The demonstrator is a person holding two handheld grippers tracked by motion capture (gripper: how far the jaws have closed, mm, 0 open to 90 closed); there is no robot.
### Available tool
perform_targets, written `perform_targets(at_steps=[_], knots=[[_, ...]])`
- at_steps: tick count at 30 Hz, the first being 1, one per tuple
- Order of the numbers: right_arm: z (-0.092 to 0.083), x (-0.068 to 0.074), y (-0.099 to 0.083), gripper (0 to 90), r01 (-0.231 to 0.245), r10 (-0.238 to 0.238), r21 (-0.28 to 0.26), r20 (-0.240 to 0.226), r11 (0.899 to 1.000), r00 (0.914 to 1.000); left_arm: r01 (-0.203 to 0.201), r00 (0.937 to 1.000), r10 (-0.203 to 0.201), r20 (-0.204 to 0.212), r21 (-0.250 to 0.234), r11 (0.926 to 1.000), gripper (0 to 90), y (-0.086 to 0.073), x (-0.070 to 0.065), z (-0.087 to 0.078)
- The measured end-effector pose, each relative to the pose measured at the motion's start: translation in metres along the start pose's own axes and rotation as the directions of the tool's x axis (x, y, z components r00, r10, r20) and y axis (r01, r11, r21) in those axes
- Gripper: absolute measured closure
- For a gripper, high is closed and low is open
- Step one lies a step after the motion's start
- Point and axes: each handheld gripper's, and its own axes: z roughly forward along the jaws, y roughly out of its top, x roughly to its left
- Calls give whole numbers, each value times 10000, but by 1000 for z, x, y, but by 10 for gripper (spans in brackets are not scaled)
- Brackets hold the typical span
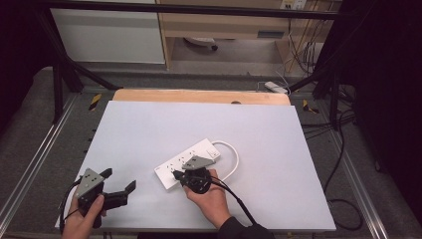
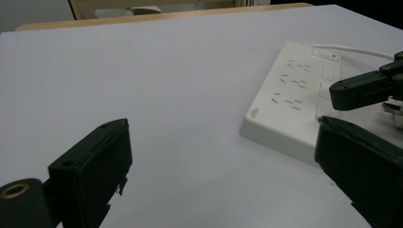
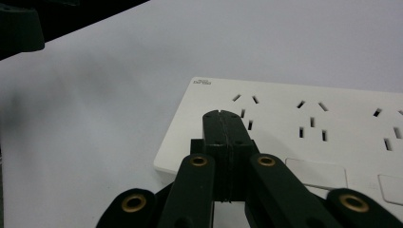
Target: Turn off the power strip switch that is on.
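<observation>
Right gripper (image 3: 222,116) (fingers closed) over diagonal power strip (image 1: 188,162).

One camera looks down from overhead; two ride low and close, sharing the white power strip (image 1: 188,163) (image 2: 294,102) (image 3: 304,128).

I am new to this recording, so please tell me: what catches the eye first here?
A white power strip lies near the middle of the pale table. The right gripper rests over its near end, fingers pressed together. The left gripper hangs open at the table's near left edge.
</observation>
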Motion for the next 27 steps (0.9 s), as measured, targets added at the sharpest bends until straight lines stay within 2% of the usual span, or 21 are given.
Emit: perform_targets(at_steps=[27], knots=[[10,4,-4,900,-3,5,222,-93,9998,10000,-1,10000,1,6,-24,10000,50,0,0,0]])
